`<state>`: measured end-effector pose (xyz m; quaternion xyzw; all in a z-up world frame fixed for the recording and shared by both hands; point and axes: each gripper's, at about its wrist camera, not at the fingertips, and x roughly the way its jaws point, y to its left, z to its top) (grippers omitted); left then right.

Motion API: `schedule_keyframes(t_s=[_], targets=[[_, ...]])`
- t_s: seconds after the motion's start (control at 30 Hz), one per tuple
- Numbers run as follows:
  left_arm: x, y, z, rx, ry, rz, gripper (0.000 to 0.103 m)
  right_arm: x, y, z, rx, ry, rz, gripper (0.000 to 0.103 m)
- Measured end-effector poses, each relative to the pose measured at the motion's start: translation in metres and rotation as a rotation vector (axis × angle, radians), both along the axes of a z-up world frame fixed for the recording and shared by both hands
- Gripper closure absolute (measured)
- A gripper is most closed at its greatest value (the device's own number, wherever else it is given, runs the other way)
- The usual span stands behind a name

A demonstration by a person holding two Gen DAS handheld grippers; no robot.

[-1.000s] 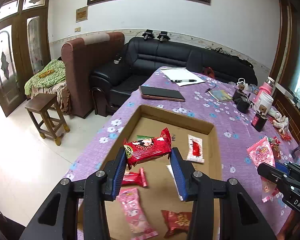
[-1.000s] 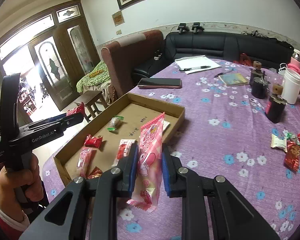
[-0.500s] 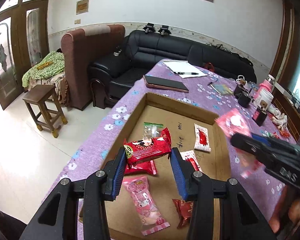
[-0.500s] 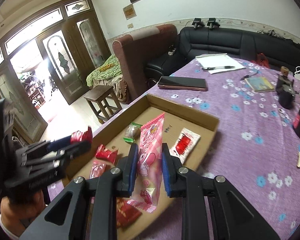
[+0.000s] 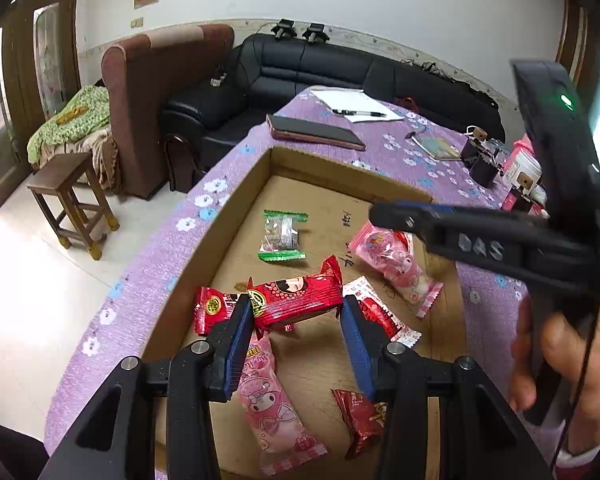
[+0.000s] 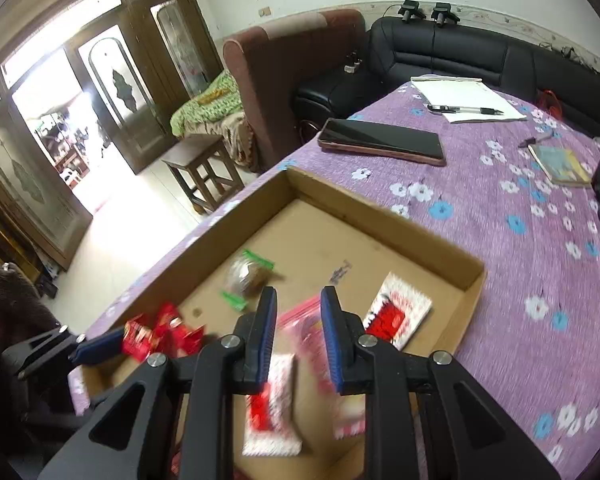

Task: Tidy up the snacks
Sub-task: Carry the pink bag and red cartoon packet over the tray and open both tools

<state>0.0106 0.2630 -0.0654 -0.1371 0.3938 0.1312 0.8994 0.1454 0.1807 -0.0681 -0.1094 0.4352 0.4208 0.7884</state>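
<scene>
- My left hand-held gripper (image 5: 296,320) clamps a red foil snack packet (image 5: 296,298) at mid-frame, above the shallow brown cardboard box (image 5: 324,168).
- My right hand-held gripper (image 6: 298,320) is parted and grips nothing — the pink cartoon-print snack pouch (image 5: 396,264) appears right of centre in the left view, low over the box floor or already on it.
- Risk: the packet is held off-centre — a quick release could tip it onto the purple floral tabletop (image 6: 520,216).

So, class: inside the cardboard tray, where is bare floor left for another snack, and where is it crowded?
The cardboard tray has bare floor at its far end, between the far wall and the green-edged candy. A small bare patch lies between the left gripper and the dark red packet. The near half is crowded: the red packet sits in the jaws above red and pink wrappers.
</scene>
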Motion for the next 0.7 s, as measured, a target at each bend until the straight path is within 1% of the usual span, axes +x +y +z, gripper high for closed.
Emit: schedule_keyframes(t_s=[0.13,0.37,0.5,0.57,0.63,0.7], targets=[[0.007,0.0,-0.006,-0.004,0.028,-0.009,0.056,0.006,0.001,-0.001,-0.003,-0.007,0.001,0.081],[0.028,-0.005,-0.021,-0.02,0.094,-0.033,0.055,0.003,-0.026,0.007,0.051,0.001,-0.035,0.081],[0.038,-0.01,-0.03,-0.03,0.137,-0.044,0.051,-0.001,-0.042,0.011,0.068,0.002,-0.05,0.081],[0.04,-0.013,-0.031,-0.019,0.15,-0.047,0.05,-0.003,-0.052,0.013,0.08,0.005,-0.057,0.081],[0.041,-0.017,-0.03,-0.007,0.151,-0.045,0.041,-0.006,-0.062,0.014,0.086,0.0,-0.066,0.081],[0.041,-0.022,-0.027,0.012,0.156,-0.042,0.028,-0.011,-0.079,0.018,0.103,-0.004,-0.084,0.081]])
